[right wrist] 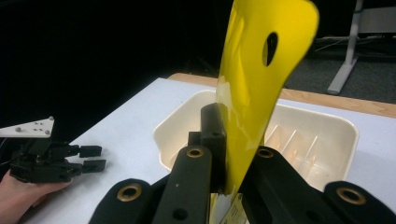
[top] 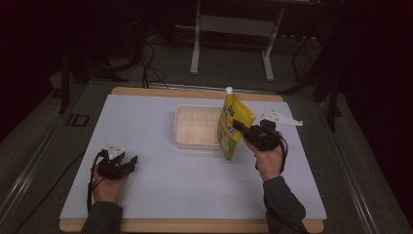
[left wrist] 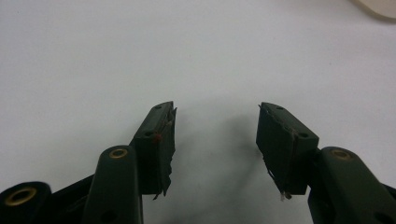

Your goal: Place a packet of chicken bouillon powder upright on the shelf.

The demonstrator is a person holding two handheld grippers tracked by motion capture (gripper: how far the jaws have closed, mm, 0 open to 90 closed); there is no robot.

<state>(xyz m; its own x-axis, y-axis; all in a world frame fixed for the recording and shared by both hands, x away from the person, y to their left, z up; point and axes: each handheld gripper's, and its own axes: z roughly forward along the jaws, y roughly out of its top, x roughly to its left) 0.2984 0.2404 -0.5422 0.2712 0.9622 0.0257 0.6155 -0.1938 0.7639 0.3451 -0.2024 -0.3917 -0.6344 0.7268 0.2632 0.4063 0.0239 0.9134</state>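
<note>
The right gripper (top: 239,126) is clamped on a yellow pouch (top: 233,127), pinching it across its flat body so that it hangs edge-on with its white cap (top: 229,90) uppermost. In the right gripper view the jaws press on either face of the pouch (right wrist: 254,88), which rises above them; a grip on the middle of the body rather than a corner probably keeps the soft pack from folding or swinging. The pouch is held up off the worktop (top: 146,126), at the right-hand edge of a shallow white tray (top: 197,127), and it tilts slightly toward that tray. That position suggests the pouch is meant to go into the tray (right wrist: 327,126), which sits near the middle of the worktop within easy reach of either hand.

The left gripper (top: 127,163) rests low at the near left of the worktop, well apart from the tray and the pouch. In the left gripper view its jaws stand spread, with bare worktop (left wrist: 140,56) between them and nothing held. It seems parked there to stay out of the way, since the one-handed carry needs no help.
</note>
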